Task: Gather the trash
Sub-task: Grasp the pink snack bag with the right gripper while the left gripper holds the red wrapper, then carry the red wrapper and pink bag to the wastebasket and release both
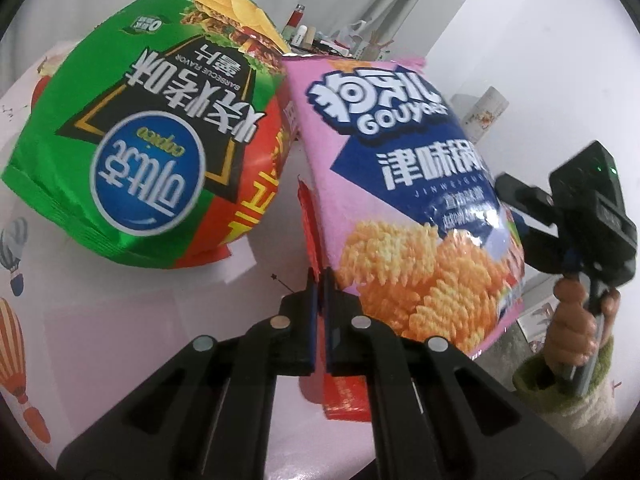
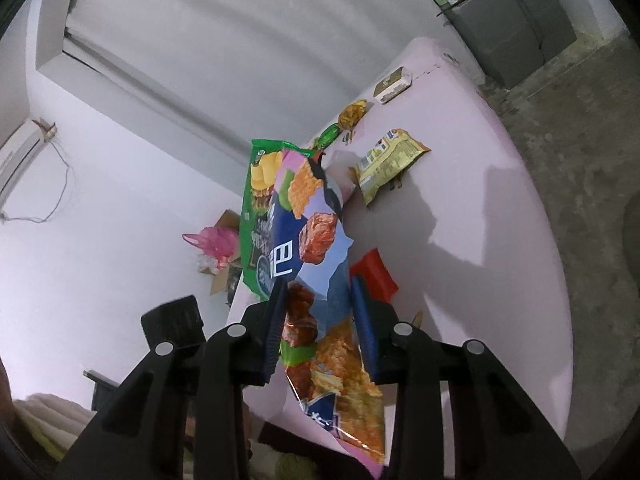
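Progress: partway. Pink snack bag [image 1: 404,184] off counter [image 2: 500,208], held up between both grippers.

Left gripper [image 1: 320,280]: jaws pressed nearly together, pinching bag's side edge.

Right gripper [image 2: 320,312]: jaws part-open, same bag hanging between pads; firm clamp or light contact, cannot tell.

Green chip bag [image 1: 140,140] just behind pink one, near counter's close end; touching or not, unclear.

Left to collect, by my reading: yellow wrapper [image 2: 388,164] mid-counter, small green wrapper [image 2: 329,136], crumpled yellow wrapper [image 2: 353,113] and flat pack [image 2: 393,84] toward far end, red scrap [image 2: 374,272] beside right jaws.
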Tool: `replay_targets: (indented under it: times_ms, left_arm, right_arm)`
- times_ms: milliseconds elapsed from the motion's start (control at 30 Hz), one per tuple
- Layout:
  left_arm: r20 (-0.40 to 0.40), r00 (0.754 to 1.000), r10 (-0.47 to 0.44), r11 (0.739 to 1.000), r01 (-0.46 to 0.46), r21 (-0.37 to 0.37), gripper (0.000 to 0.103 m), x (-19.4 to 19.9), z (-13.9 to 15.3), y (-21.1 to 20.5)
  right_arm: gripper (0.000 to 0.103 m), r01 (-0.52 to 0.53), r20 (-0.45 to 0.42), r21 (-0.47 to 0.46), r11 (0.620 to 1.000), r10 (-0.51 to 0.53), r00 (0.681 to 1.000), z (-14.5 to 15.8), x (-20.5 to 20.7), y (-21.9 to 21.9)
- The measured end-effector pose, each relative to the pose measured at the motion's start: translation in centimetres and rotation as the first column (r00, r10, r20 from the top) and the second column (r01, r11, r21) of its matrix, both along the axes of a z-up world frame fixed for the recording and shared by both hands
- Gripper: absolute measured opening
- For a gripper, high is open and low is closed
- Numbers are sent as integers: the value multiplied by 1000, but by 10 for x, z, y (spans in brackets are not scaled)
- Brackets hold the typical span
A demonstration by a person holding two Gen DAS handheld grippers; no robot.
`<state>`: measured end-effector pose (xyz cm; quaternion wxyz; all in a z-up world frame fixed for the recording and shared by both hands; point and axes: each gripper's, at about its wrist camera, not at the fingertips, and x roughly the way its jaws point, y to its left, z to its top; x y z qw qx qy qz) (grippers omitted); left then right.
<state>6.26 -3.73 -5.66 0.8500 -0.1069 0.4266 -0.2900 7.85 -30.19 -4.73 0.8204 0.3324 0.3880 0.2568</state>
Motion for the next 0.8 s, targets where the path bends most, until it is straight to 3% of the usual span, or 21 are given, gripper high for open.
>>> replay_targets:
  times_ms: [167,267,500,800]
  left_arm:
    - [11,1000,-3,1000,3,2,0,3,1,-1]
    - [20,1000,-5,1000,5,-5,0,3,3,-1]
    - [62,997,-40,999,41,-14,0,-5,18,-3]
    - [42,997,-60,998,61,-23,0,-12,20,2]
  right_arm:
    - [10,38,-28,-57,998,-40,999,0,-15,8]
    - [7,72,-18,-52,996,-73,997,2,-27,7]
    - [5,166,27,-50,985,-165,986,15,-57,-6]
    - [5,255,56,-8,967,-254,966,21,-81,-26]
